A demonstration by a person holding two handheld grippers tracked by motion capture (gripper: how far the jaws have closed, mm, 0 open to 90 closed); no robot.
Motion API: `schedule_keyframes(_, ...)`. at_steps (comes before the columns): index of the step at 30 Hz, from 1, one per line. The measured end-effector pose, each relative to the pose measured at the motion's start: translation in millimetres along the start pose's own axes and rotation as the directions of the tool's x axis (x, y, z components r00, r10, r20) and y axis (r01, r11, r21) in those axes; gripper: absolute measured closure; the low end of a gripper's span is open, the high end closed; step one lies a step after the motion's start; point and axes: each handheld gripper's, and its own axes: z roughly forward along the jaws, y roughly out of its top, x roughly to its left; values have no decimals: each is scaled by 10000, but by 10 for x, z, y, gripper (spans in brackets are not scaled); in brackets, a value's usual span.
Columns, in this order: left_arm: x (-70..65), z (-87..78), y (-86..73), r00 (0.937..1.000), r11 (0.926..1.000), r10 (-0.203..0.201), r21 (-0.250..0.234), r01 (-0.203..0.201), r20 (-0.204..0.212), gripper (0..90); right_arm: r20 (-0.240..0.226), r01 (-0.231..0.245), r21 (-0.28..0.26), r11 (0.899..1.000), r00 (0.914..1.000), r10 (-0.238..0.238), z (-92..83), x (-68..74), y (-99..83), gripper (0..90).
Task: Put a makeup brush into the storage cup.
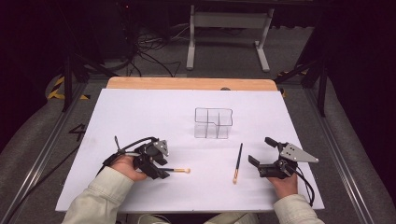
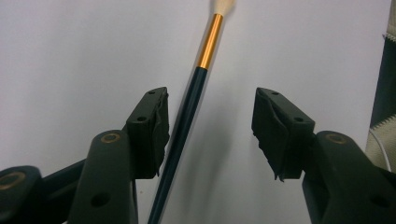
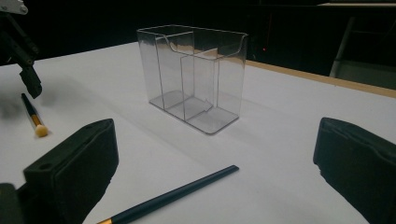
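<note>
White matte tabletop [image 1: 140,116] (slim brush [image 2: 187,121])

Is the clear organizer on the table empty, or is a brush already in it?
Empty: the clear organizer stands upright with bare compartments; both brushes lie on the table.

Beyond the white-covered table [image 1: 140,112] with its wooden far edge [image 1: 191,83], a grey carpeted floor [image 1: 224,51] is lying under dim light, carrying tangled cables [image 1: 149,51] and a white metal stand [image 1: 229,32].
</note>
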Motion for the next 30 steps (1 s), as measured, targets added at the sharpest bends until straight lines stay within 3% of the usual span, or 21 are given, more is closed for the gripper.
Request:
schedule_keyframes(13, 16, 47, -8, 10000, 9995, -26, 325, 23, 95, 558, -2, -5, -24, 10000, 10000, 5, -1, -3, -1, 7)
schedule_keyframes(24, 30, 85, -11, 9998, 9971, 192, 732, -199, 95, 647, -4, -35, -16, 10000, 10000, 35, -1, -5, -3, 7)
schedule_keyframes(30, 31, 92, -19, 9999, 9973, 105, 722, -114, 129, 686, -26, -67, -2, 10000, 10000, 67, 0, -8, -4, 7)
